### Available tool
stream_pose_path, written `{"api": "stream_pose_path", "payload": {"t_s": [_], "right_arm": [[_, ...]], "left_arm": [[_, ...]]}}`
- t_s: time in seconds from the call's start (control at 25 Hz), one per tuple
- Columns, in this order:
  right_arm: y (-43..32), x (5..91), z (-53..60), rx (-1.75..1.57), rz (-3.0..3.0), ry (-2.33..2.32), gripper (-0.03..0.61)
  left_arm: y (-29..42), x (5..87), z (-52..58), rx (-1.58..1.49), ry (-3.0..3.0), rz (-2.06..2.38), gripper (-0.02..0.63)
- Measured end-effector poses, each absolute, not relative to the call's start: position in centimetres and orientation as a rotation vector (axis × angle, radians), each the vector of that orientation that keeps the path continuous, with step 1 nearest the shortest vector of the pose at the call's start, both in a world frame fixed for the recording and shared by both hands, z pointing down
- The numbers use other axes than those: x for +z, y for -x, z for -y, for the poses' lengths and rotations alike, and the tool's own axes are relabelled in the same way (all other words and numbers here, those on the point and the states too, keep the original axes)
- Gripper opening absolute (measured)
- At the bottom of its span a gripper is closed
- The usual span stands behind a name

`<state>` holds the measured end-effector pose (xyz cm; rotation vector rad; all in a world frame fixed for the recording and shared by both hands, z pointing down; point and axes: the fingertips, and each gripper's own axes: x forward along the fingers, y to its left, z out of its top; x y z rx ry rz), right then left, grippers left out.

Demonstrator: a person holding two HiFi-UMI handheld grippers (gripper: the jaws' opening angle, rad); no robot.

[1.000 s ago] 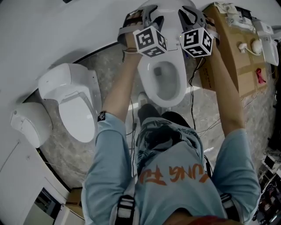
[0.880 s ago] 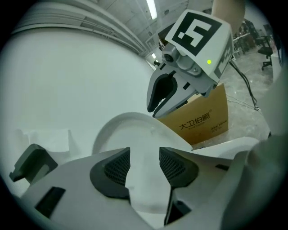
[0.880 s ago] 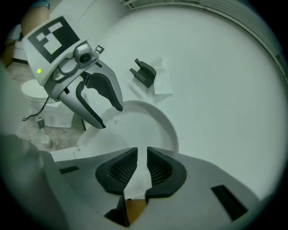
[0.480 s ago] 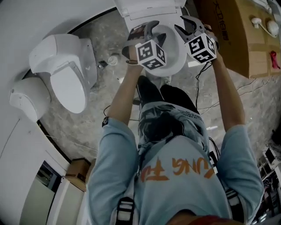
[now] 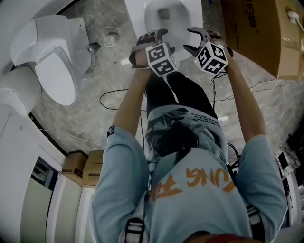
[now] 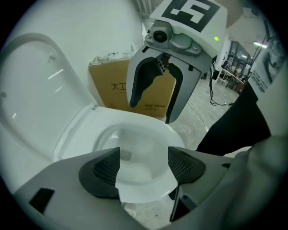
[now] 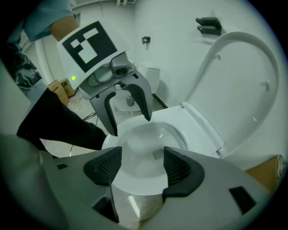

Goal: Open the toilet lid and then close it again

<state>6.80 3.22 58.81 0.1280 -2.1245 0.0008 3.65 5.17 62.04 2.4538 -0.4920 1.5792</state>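
Head view, mottled grey floor, cardboard box, open toilet

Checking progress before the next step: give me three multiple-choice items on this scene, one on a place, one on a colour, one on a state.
1. In the head view, on which side of the toilet at the top edge does the big box stand?
A left
B right
C below it

2. What colour is the box?
A brown
B blue
C white

3. How is the toilet's lid?
A down
B up
C taken off

Answers:
1 B, the box fills the top right corner, beside the toilet.
2 A, it is plain brown cardboard.
3 B, both gripper views show the lid standing raised.
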Motion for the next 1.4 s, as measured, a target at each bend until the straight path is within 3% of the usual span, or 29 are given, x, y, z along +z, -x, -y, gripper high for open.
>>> {"api": "stream_pose_path", "payload": {"t_s": [0.2,0.56,0.92,1.4], "right_arm": [[-6.5,65.6,-9.5,0.061,2.046,0.091,0.368],[-7.2,75.5,-15.3,-0.062,1.890,0.280,0.387],[-6.3,79.1,-16.7,-0.229,1.824,0.324,0.325],[-6.5,73.8,-16.5,-0.235,1.864,0.334,0.295]], "left_arm": [[-3.3,68.2,-11.3,1.616,-2.326,0.290,0.356],[-3.2,76.2,-16.6,1.774,-2.318,0.134,0.365],[-3.7,78.7,-17.2,1.845,-2.396,0.225,0.364],[-3.2,74.1,-15.9,1.912,-2.524,0.449,0.361]]}}
